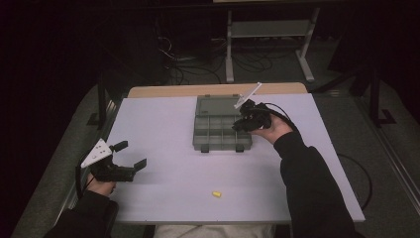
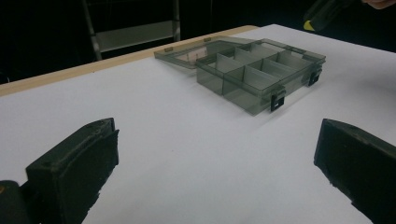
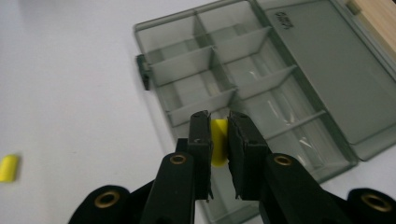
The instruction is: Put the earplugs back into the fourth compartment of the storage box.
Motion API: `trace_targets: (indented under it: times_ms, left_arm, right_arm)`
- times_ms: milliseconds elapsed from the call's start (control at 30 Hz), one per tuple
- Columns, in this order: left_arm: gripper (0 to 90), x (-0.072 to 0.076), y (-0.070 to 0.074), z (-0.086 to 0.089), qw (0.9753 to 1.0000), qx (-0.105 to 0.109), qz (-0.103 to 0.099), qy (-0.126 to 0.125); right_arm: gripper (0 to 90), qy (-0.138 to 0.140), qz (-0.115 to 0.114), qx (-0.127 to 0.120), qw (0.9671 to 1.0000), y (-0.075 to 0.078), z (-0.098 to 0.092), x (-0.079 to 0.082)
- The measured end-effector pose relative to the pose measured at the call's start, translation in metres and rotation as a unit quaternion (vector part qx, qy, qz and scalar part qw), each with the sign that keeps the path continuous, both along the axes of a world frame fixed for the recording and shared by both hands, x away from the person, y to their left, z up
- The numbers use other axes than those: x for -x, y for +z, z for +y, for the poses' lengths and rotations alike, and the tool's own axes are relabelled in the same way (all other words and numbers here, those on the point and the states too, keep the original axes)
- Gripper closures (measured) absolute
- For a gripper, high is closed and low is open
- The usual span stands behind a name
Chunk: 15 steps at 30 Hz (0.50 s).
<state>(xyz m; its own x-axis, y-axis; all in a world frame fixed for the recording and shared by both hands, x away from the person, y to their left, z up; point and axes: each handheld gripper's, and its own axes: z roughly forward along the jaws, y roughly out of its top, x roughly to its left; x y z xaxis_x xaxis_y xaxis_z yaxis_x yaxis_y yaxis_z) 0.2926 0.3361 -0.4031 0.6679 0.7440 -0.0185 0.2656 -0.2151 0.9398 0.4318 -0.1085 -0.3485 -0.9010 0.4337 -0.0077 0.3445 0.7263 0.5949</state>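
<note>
Right gripper: nearly shut, pinching yellow piece above organiser box, visible in right gripper view | left gripper: wide open, empty, table 8 o'clock | yellow pieces: 2, second piece at 6 o'clock | box: 1, lid open.

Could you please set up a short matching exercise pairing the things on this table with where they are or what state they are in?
Column one:
1. left tongs
2. right tongs
3. yellow piece on the table
4. organiser box

Column two:
A. lid folded back flat, compartments exposed
B. shut on a yellow piece above the box
C. lying loose near the table's front edge
D. wide open, holding nothing

Pairs: 1-D, 2-B, 3-C, 4-A
</note>
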Motion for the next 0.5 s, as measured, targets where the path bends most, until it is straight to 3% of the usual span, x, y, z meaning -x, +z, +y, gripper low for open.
trace_targets:
  times_ms: [333, 500]
  left_arm:
    - [0.0, 0.0, 0.0, 0.0, 1.0, 0.0, 0.0, 0.0]
    - [0.0, 0.0, 0.0, 0.0, 1.0, -0.001, 0.0, -0.001]
  right_arm:
    - [78.4, -0.031, 0.004, 0.011, 0.9994, -0.01, -0.007, -0.019]
    - [78.6, -0.048, -0.005, 0.026, 0.9985, -0.02, -0.005, -0.028]
